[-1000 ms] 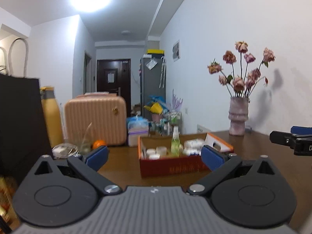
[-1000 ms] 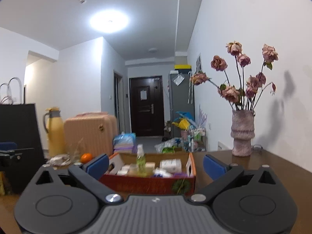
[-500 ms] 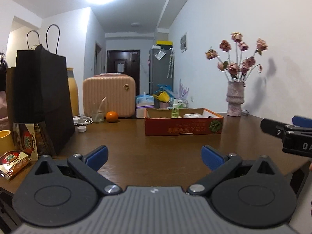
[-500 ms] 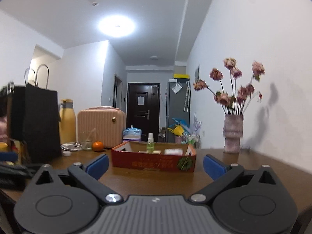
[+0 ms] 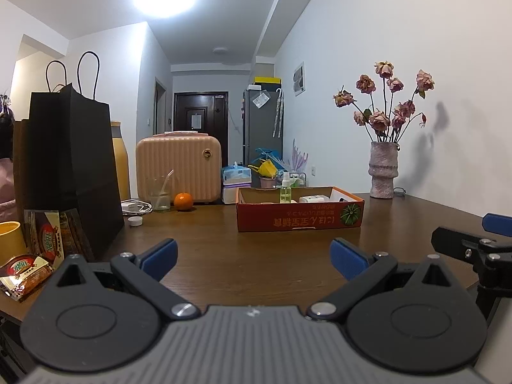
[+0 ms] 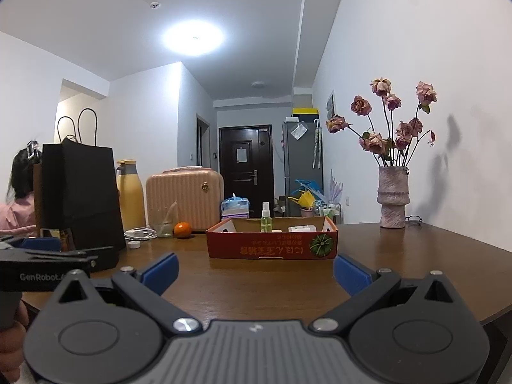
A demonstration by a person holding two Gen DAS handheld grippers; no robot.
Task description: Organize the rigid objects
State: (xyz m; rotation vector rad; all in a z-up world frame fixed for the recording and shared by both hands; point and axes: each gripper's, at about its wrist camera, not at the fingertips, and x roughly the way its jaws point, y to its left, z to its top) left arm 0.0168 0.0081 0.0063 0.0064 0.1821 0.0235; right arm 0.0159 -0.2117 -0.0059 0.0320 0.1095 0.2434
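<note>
A red cardboard box (image 5: 300, 220) (image 6: 272, 244) sits mid-table on the brown wooden table (image 5: 230, 256) (image 6: 256, 281). In it stand a small green spray bottle (image 5: 284, 191) (image 6: 266, 220) and some white items (image 5: 312, 199). My left gripper (image 5: 254, 256) hangs open over the table's near edge, well short of the box, with nothing between its blue pads. My right gripper (image 6: 254, 270) is likewise open and empty, level with the left. Each gripper shows at the edge of the other's view.
A tall black paper bag (image 5: 68, 166) (image 6: 80, 195) stands left, with snack packets (image 5: 22, 270) and a yellow cup (image 5: 11, 236). Behind are a yellow flask (image 6: 129, 195), a glass (image 5: 159, 198), an orange (image 5: 183, 201), a white cap (image 5: 134, 220), a peach case (image 5: 179, 168). A flower vase (image 5: 382, 171) stands right. A person (image 6: 19, 198) sits far left.
Both grippers have pulled back from the box toward the table's near edge, so the box looks smaller and farther. The black bag and snacks have come into view. Both stay open.
</note>
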